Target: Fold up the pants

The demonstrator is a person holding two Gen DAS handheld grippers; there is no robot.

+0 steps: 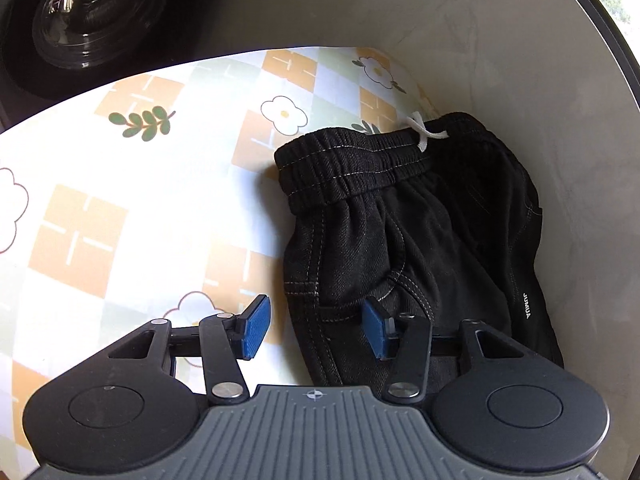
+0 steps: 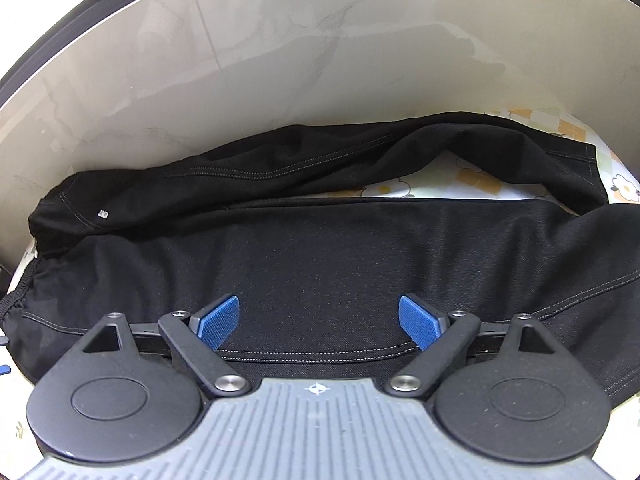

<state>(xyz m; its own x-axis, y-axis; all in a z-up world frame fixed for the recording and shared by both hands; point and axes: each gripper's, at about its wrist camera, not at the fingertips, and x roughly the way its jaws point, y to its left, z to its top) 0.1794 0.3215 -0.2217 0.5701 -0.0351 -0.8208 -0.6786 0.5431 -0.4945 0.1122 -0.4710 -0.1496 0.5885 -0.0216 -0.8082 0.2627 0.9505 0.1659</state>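
Black pants (image 1: 404,224) with pale stitching lie on the checked tablecloth (image 1: 140,184), pushed against the wall. Their elastic waistband (image 1: 348,164) and white drawstring (image 1: 424,134) face away from me. My left gripper (image 1: 316,330) hangs at the pants' near side edge: its left pad is over the cloth, its right pad (image 1: 374,332) over the black fabric, with a wide gap between them, so it is open. In the right wrist view the pants (image 2: 320,248) stretch across the frame, one leg bunched along the wall. My right gripper (image 2: 319,325) stands open above the near leg's hem seam.
A beige marbled wall (image 2: 280,60) rises right behind the pants. A dark round appliance with a clear domed lid (image 1: 92,8) sits beyond the table's far left edge. Flowered tablecloth (image 2: 472,184) shows between the two legs.
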